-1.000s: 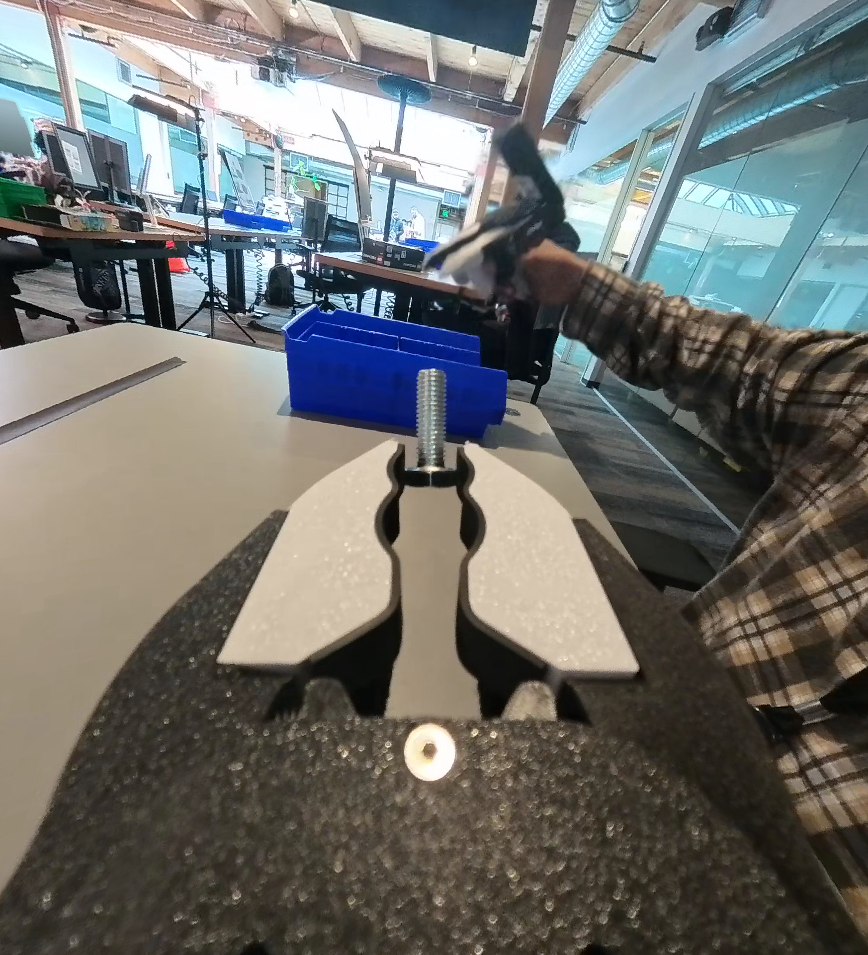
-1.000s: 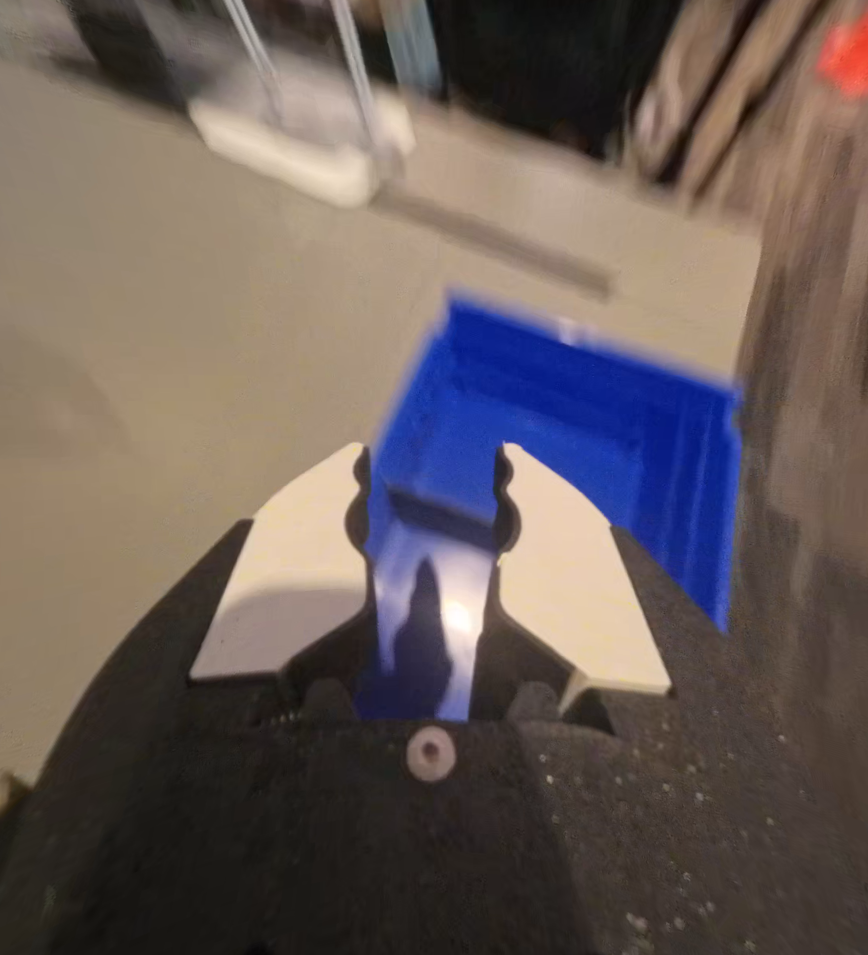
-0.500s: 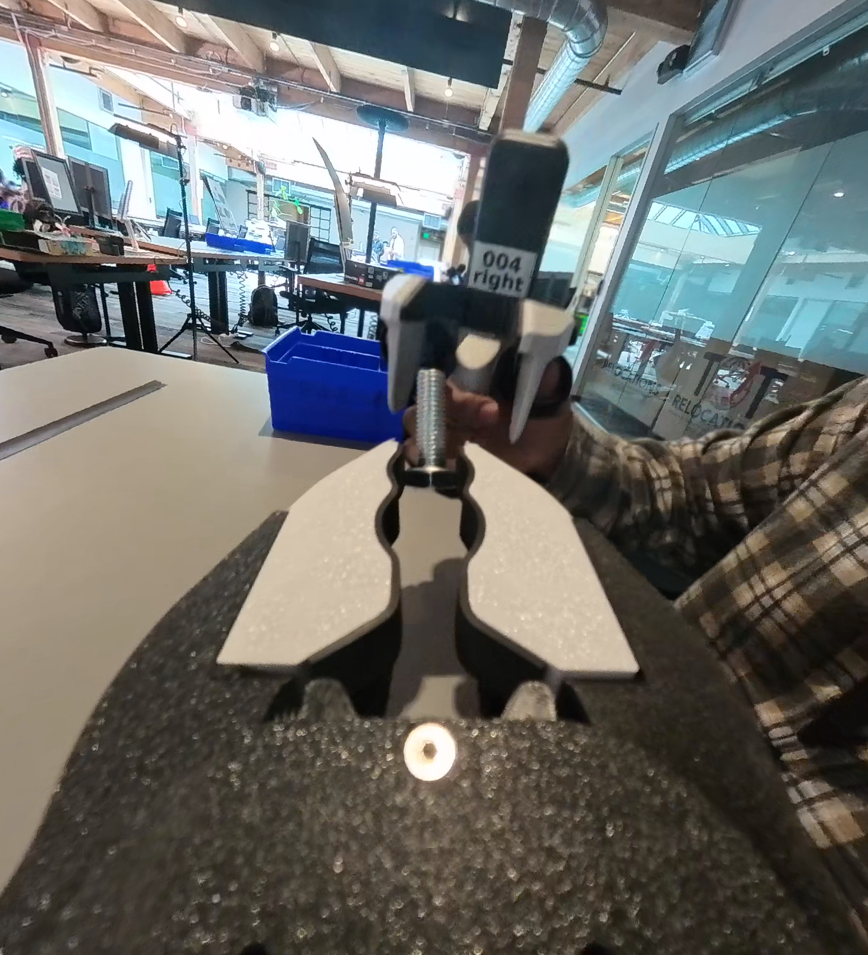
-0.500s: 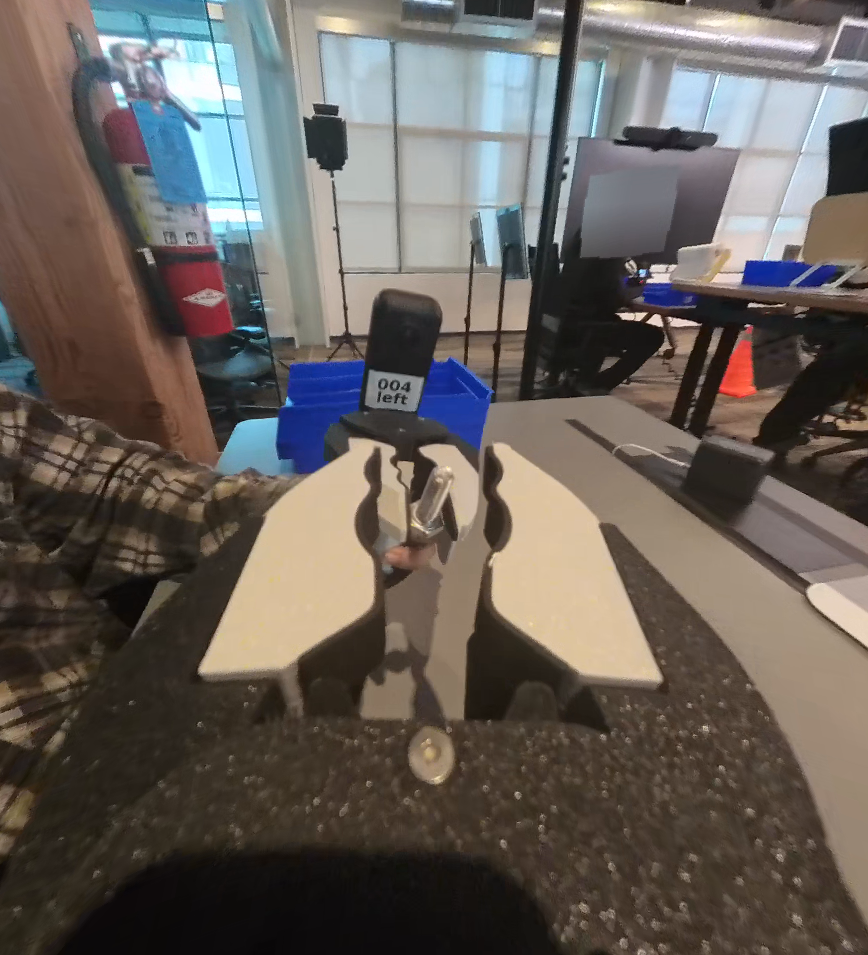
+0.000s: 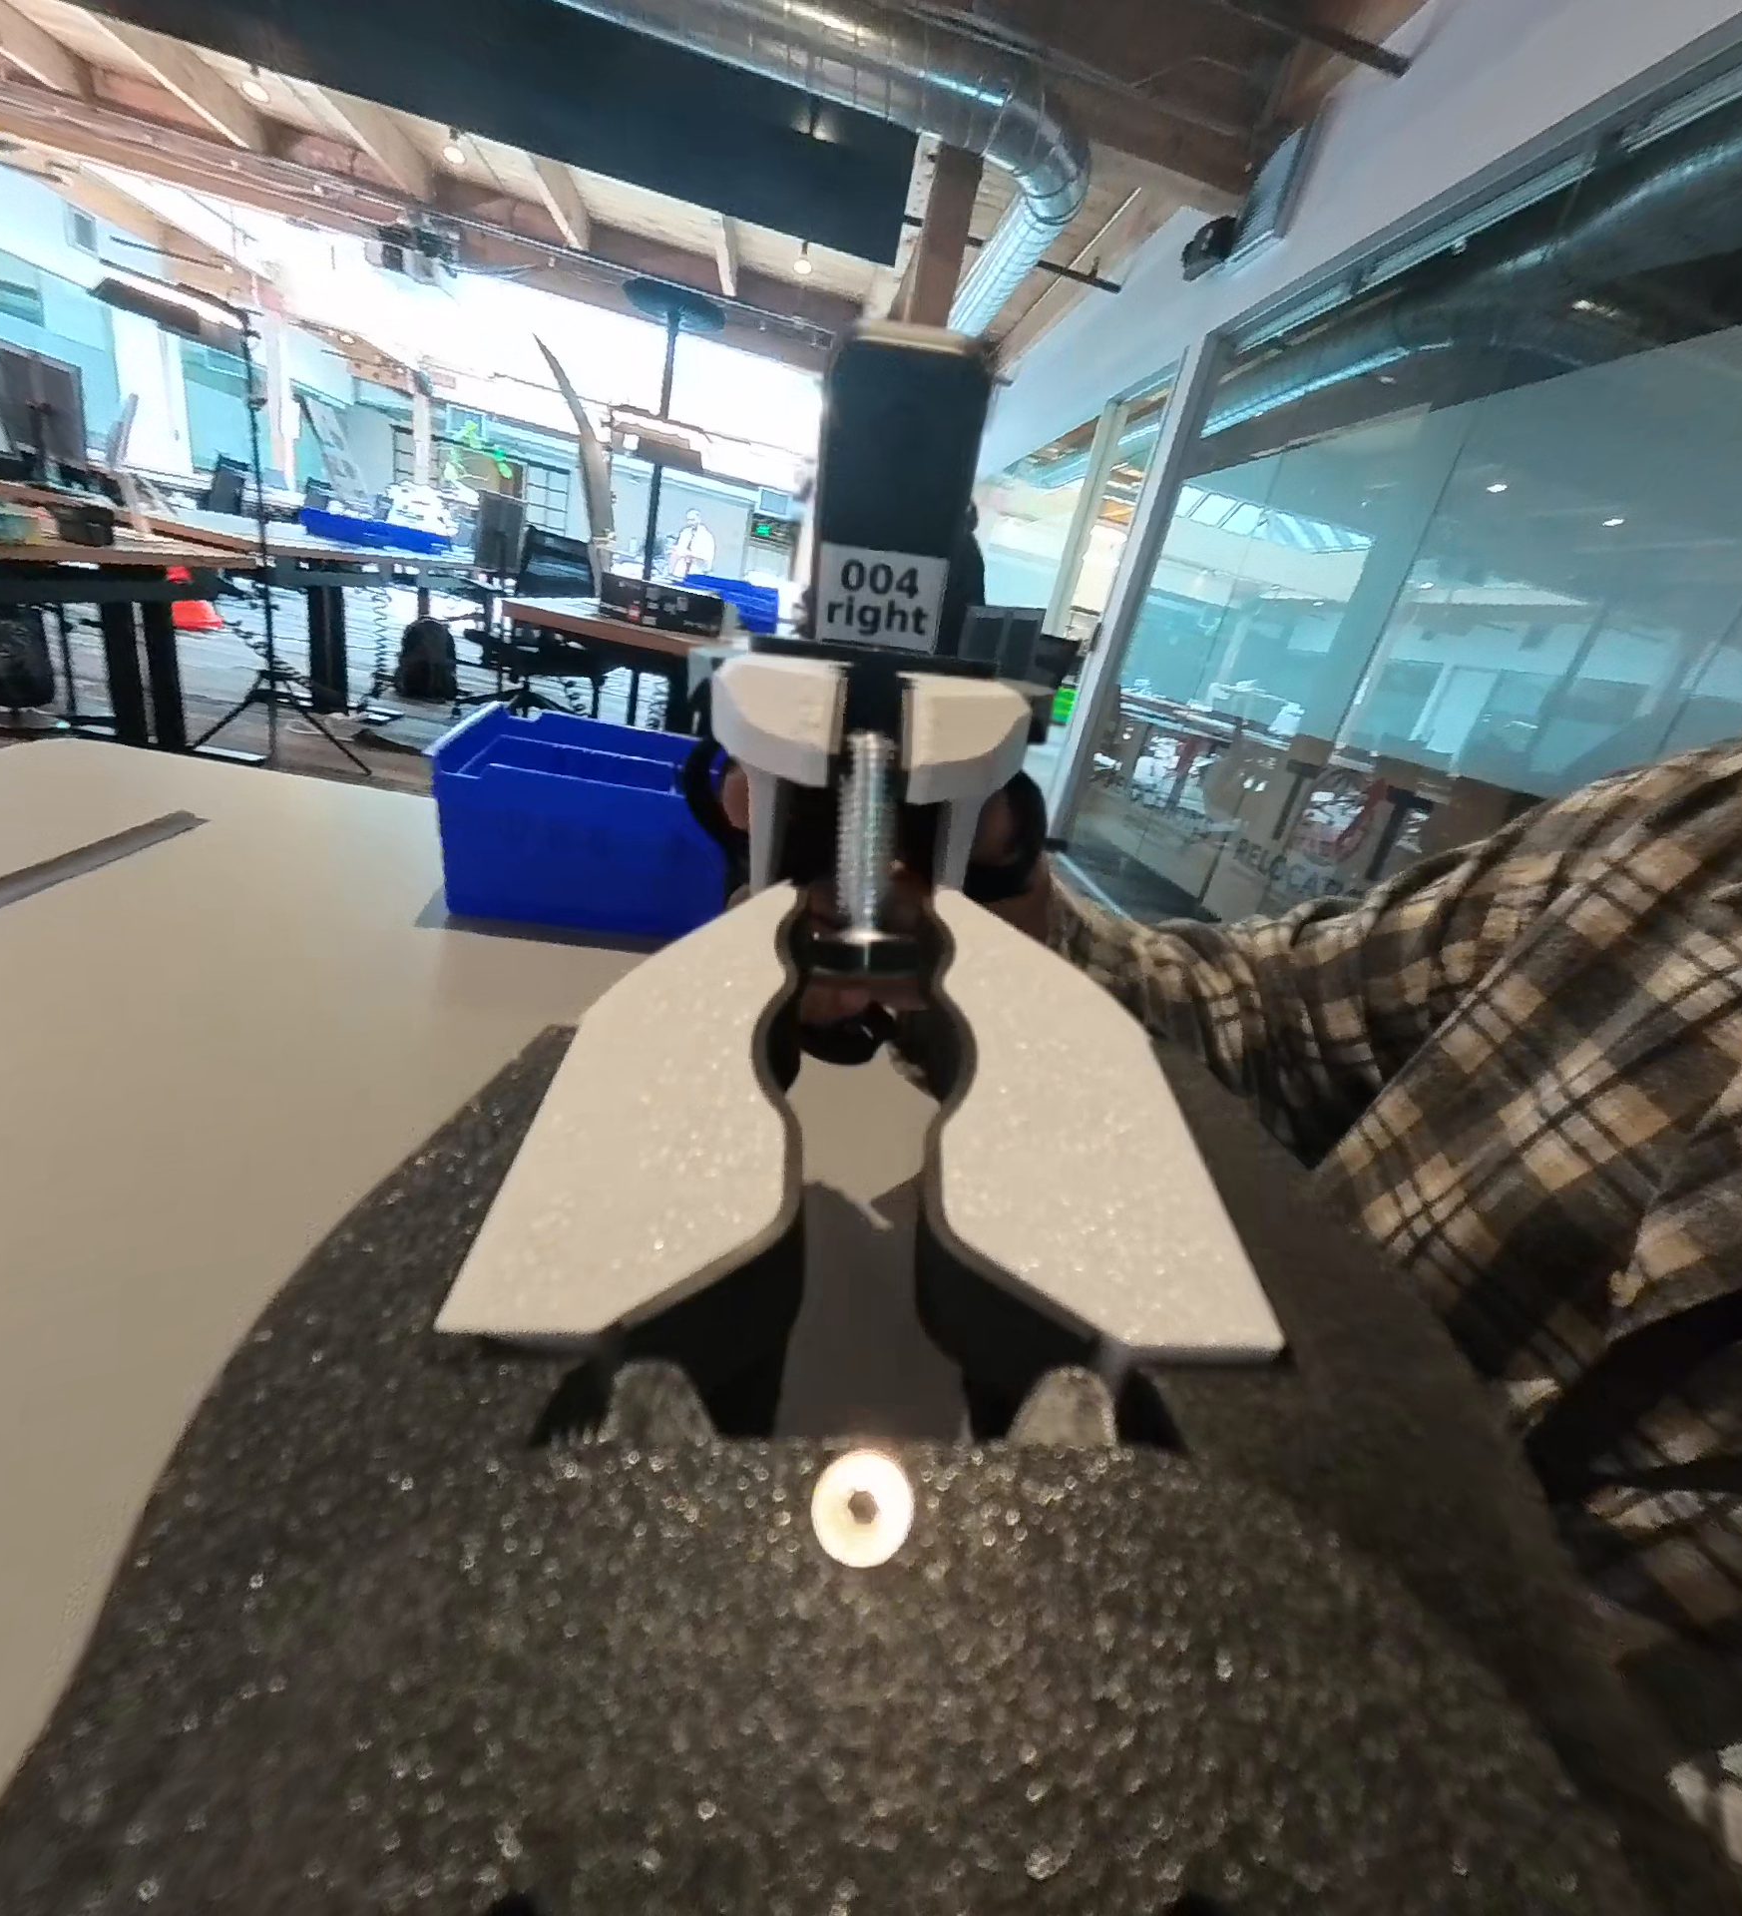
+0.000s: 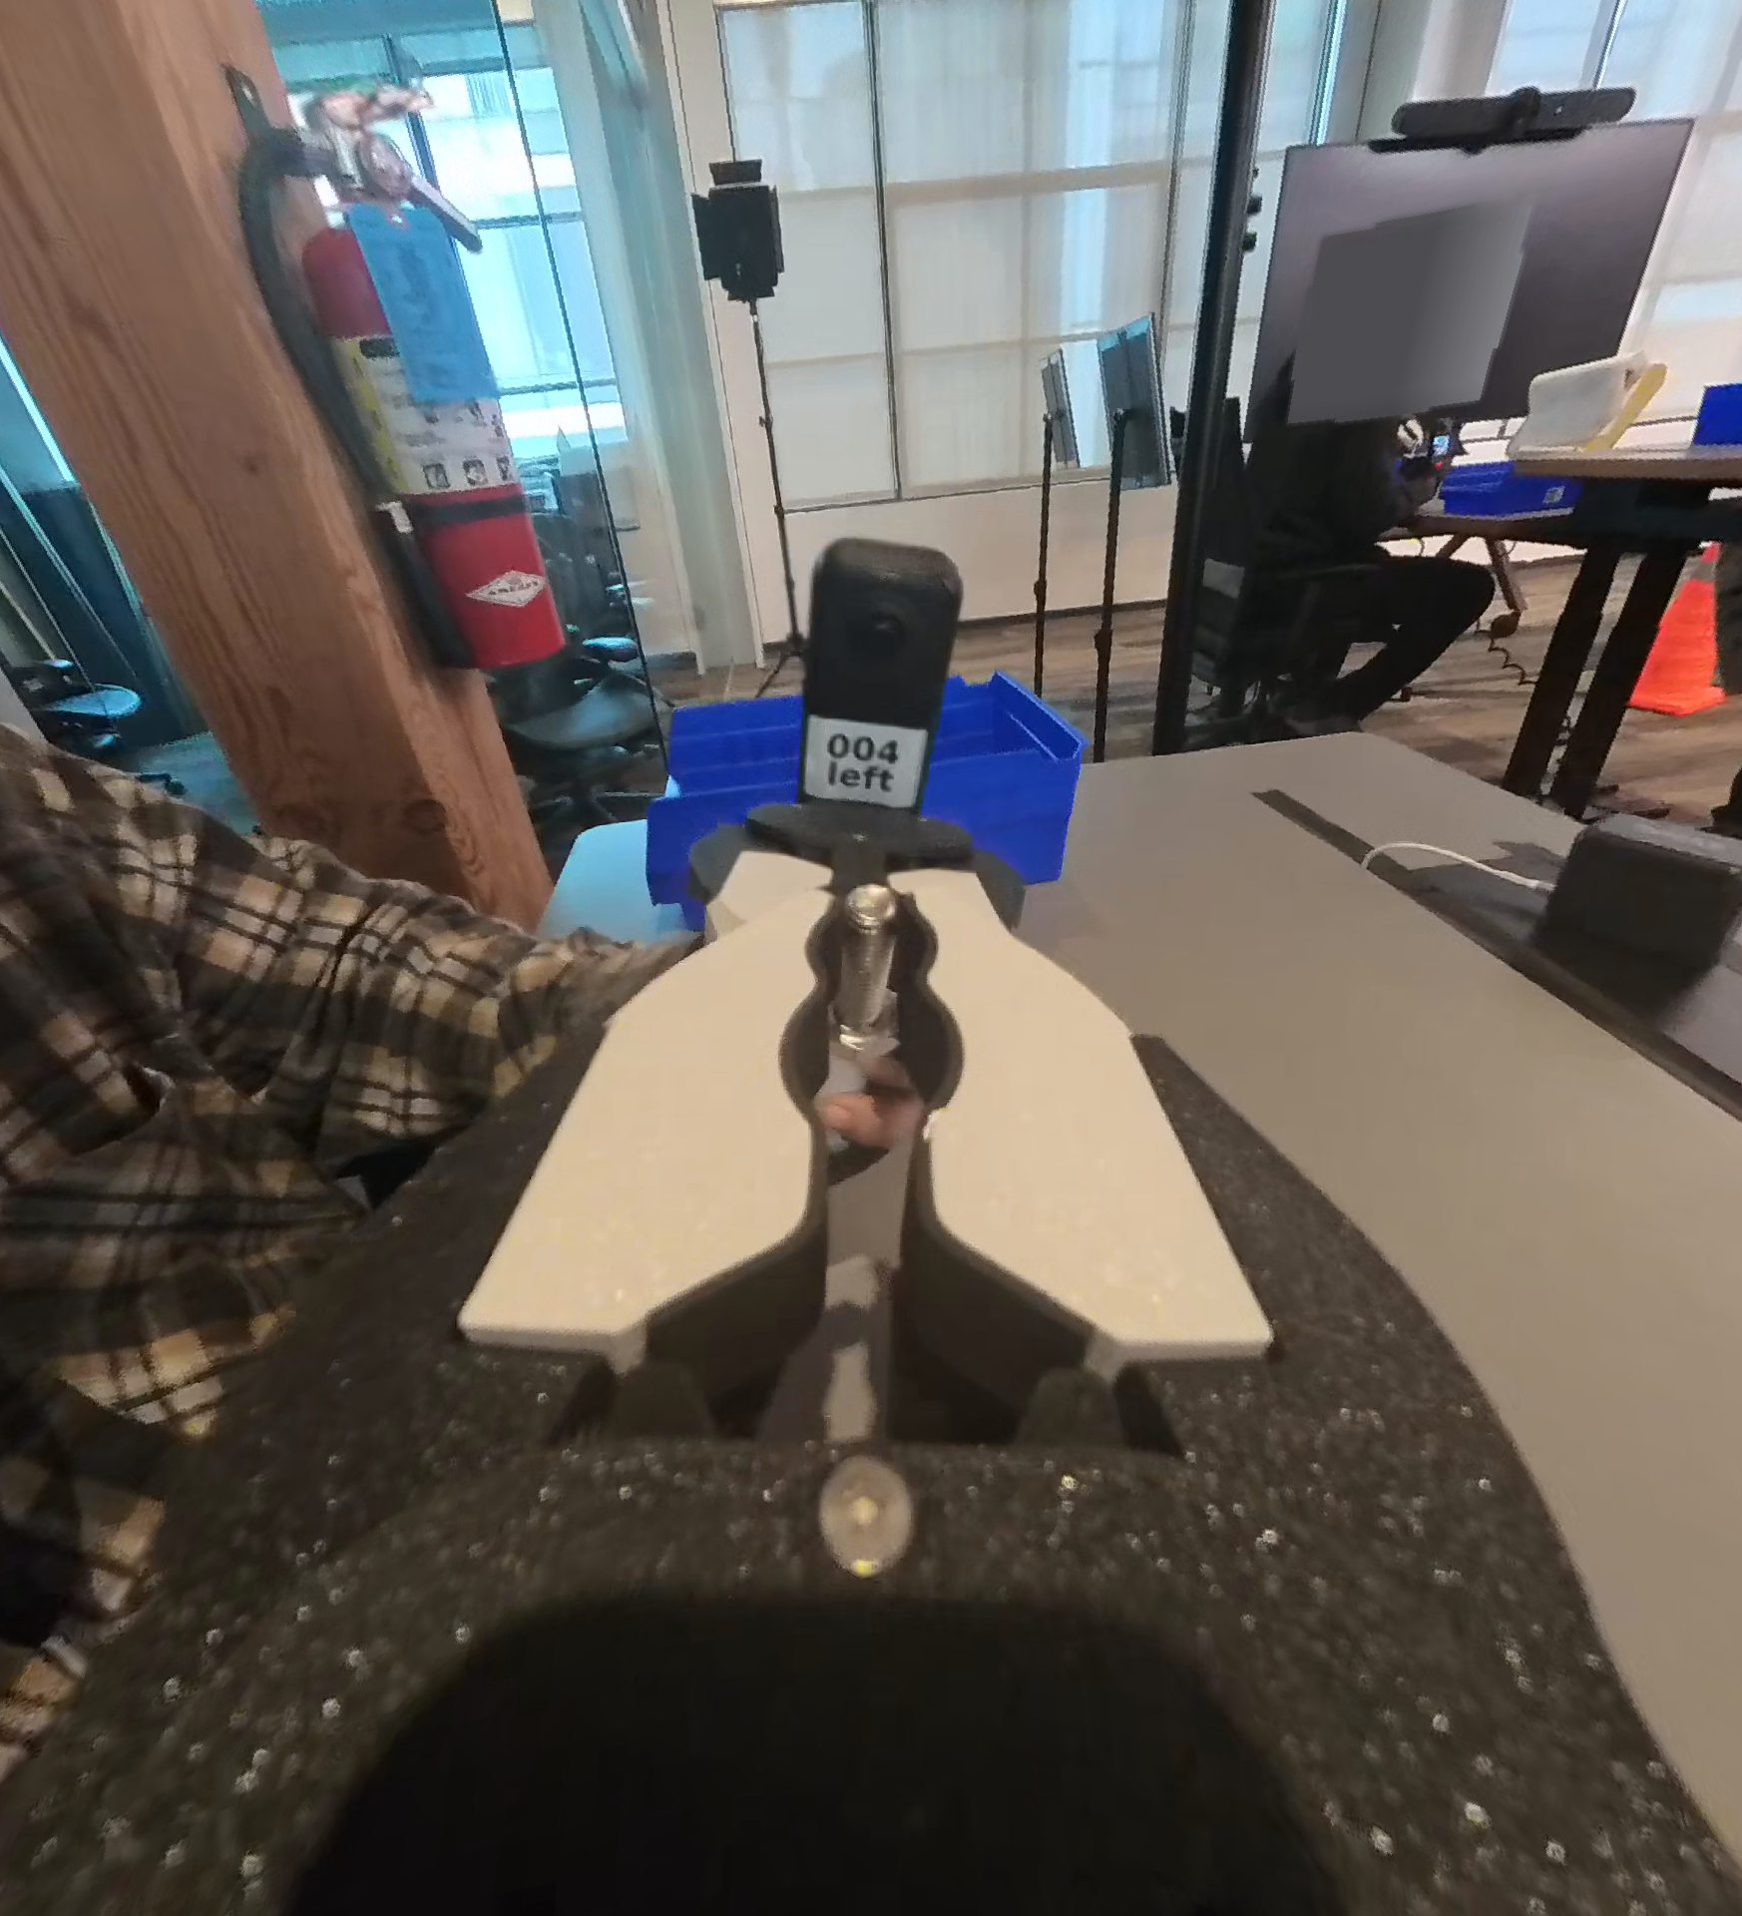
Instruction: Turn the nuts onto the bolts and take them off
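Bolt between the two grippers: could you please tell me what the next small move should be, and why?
Probably close the right gripper on the bolt: it straddles the threaded shaft with gaps on both sides, while the left gripper clamps the hex end, holding it steady for turning.

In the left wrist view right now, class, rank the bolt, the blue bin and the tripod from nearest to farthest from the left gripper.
1. Bolt: its head clamped at the left gripper tips, centre.
2. Blue bin: on the table behind, left of centre.
3. Tripod: on the floor beyond the table, far left.
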`<move>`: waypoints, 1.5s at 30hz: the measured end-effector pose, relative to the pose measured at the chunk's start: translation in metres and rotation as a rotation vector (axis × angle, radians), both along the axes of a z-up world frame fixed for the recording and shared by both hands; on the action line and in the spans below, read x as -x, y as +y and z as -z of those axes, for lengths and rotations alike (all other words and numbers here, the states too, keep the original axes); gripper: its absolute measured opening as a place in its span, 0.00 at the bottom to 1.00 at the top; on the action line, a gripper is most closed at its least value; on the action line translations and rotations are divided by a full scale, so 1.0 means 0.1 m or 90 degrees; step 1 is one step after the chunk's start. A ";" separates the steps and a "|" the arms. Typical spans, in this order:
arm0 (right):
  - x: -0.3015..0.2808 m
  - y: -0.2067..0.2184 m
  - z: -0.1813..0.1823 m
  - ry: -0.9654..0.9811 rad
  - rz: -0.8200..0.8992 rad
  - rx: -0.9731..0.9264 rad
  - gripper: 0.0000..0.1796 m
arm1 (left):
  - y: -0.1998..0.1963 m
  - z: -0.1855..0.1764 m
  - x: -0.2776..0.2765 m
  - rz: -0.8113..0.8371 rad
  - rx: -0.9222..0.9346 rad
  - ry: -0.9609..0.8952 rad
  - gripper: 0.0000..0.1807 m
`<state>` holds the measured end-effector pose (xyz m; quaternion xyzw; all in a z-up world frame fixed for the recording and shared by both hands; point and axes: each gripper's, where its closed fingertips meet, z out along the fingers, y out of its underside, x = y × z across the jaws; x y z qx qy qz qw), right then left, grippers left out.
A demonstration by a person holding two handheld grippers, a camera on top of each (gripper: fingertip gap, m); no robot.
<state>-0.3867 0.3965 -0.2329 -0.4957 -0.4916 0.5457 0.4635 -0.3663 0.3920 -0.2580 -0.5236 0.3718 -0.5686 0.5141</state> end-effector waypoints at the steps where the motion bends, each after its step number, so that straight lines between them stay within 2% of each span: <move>1: -0.03 -0.01 -0.03 0.001 0.001 0.001 0.05 | -0.01 0.00 -0.01 0.010 0.007 -0.005 0.12; 4: -0.18 0.02 -0.14 0.004 0.009 0.013 0.05 | 0.02 0.01 -0.04 0.007 0.026 -0.009 0.23; 7: -0.56 0.28 -0.30 -0.020 0.081 -0.005 0.05 | 0.04 0.03 -0.04 -0.003 0.029 0.002 0.27; 9: -1.00 0.67 -0.39 -0.072 0.188 -0.038 0.05 | 0.05 0.05 -0.06 -0.006 0.026 0.018 0.28; 12: -2.02 1.51 -0.39 -0.212 0.427 -0.080 0.05 | 0.02 0.09 -0.10 0.000 0.022 0.037 0.28; 14: -2.86 2.00 -0.22 -0.331 0.590 -0.066 0.05 | 0.00 0.13 -0.14 0.009 0.023 0.053 0.28; 16: -3.57 2.27 0.10 -0.454 0.689 -0.008 0.05 | -0.01 0.19 -0.18 0.015 0.022 0.075 0.27; 20: -4.13 2.31 0.82 -0.556 0.691 0.192 0.05 | -0.04 0.29 -0.24 0.021 0.007 0.117 0.24; 22: -4.24 2.28 1.10 -0.610 0.683 0.240 0.06 | -0.06 0.31 -0.25 0.026 0.003 0.124 0.23; 27: -4.33 2.20 1.44 -0.721 0.656 0.276 0.06 | -0.07 0.30 -0.25 0.032 0.008 0.121 0.22; 30: -4.33 2.22 1.34 -0.701 0.673 0.259 0.15 | -0.06 0.27 -0.22 0.028 0.004 0.117 0.22; 33: -4.24 2.27 0.88 -0.629 0.719 0.196 0.20 | -0.05 0.26 -0.19 0.024 0.007 0.110 0.22; 36: -3.83 2.23 0.08 -0.460 0.735 0.073 0.25 | -0.04 0.26 -0.19 0.024 0.013 0.106 0.22; 38: -3.42 2.05 -0.43 -0.333 0.708 -0.021 0.28 | -0.04 0.26 -0.19 0.024 0.011 0.109 0.22; 40: -2.95 1.75 -0.78 -0.222 0.642 -0.090 0.31 | -0.04 0.27 -0.19 0.021 0.006 0.114 0.22; 42: -2.47 1.39 -0.89 -0.136 0.542 -0.115 0.33 | -0.04 0.26 -0.19 0.020 0.005 0.115 0.22; 45: -1.89 0.87 -0.81 -0.041 0.391 -0.110 0.34 | -0.03 0.28 -0.18 0.019 0.007 0.115 0.22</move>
